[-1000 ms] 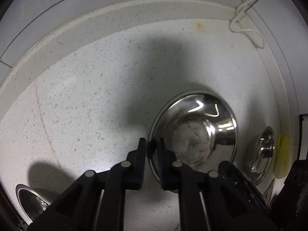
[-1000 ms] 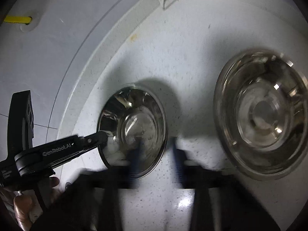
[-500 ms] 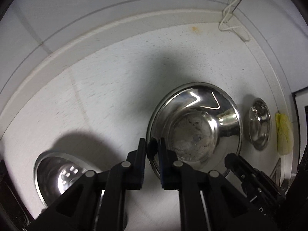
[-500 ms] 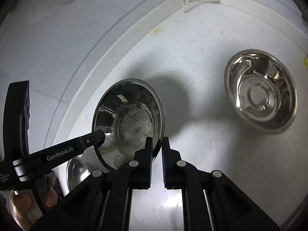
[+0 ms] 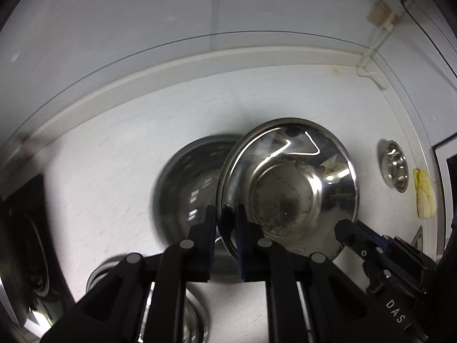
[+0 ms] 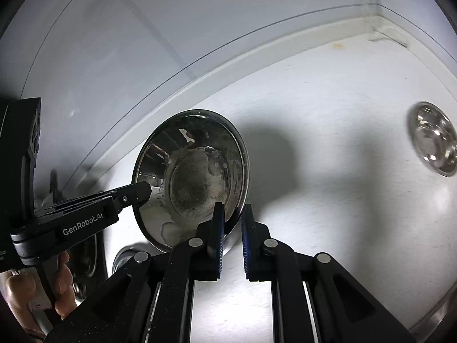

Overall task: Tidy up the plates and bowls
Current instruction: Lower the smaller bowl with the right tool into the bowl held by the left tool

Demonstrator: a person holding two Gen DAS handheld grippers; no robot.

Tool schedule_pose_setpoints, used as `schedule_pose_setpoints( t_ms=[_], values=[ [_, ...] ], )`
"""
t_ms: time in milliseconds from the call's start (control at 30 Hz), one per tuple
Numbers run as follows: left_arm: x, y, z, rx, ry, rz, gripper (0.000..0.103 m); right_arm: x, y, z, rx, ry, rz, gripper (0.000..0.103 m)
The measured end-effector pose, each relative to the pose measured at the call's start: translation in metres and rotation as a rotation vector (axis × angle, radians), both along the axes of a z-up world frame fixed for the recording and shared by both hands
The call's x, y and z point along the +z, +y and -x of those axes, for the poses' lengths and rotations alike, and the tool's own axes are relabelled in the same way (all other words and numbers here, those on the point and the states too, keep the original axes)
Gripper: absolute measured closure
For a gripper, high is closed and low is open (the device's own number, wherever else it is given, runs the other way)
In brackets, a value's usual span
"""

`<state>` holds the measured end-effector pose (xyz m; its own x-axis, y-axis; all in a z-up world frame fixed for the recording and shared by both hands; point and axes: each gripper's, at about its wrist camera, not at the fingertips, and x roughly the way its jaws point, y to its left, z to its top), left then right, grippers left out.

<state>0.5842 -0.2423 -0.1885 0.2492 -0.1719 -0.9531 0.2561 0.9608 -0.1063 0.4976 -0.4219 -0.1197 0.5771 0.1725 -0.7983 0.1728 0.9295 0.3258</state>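
1. Steel bowl (image 5: 288, 188): clamped at rim by left gripper (image 5: 225, 225) and right gripper (image 6: 230, 228), lifted off countertop (image 6: 328, 131).
2. Second bowl (image 5: 185, 188): at 9 o'clock, beneath.
3. Small bowl (image 6: 434, 140): at 3 o'clock.
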Motion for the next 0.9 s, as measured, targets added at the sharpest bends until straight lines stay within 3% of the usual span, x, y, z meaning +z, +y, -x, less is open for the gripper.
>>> schedule_pose_setpoints(
  t_ms=[333, 467, 633, 900],
  values=[
    [-0.032, 0.048, 0.008, 0.084, 0.042, -0.016, 0.091, -0.031, 0.051, -0.028, 0.103, 0.068, 0.064, 0.093],
    [-0.051, 0.047, 0.005, 0.097, 0.071, -0.022, 0.09, -0.045, 0.051, -0.047, 0.104, 0.108, 0.089, 0.092],
    [-0.07, 0.043, 0.001, 0.106, 0.101, -0.036, 0.09, -0.049, 0.055, -0.04, 0.112, 0.144, 0.112, 0.092],
    [-0.079, 0.031, -0.001, 0.086, 0.093, -0.06, 0.09, -0.064, 0.057, -0.046, 0.116, 0.171, 0.134, 0.089]
  ],
)
